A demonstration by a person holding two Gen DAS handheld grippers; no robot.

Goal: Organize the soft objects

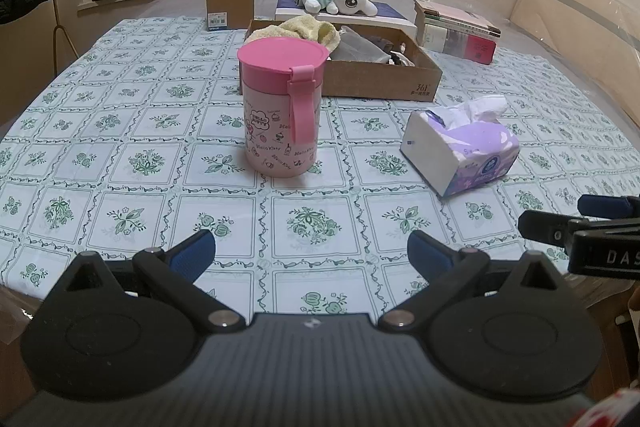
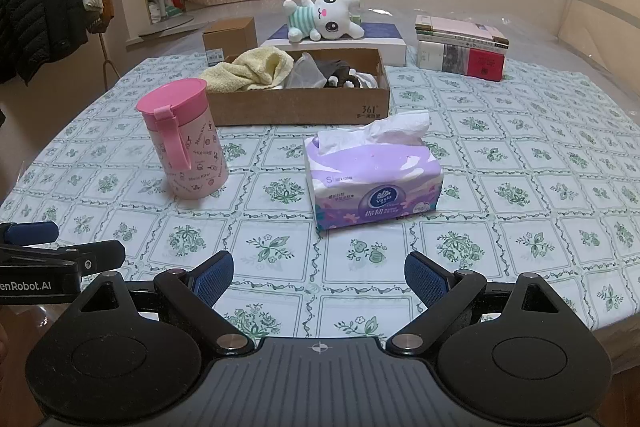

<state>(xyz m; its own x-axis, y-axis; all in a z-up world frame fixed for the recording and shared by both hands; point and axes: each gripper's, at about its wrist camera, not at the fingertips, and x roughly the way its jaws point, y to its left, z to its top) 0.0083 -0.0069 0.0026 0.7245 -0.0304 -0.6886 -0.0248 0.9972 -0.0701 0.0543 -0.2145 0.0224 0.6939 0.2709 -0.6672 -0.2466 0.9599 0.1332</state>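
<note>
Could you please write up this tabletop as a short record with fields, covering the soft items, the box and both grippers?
surface: table with green floral cloth
box: open cardboard box, far side of the table
in box: yellow towel, grey items
tissue pack: on the cloth, in front of the box
plush toy: lying on a flat white box behind it
pink cup: upright, lid on
left gripper: open, empty
right gripper: open, empty
</note>
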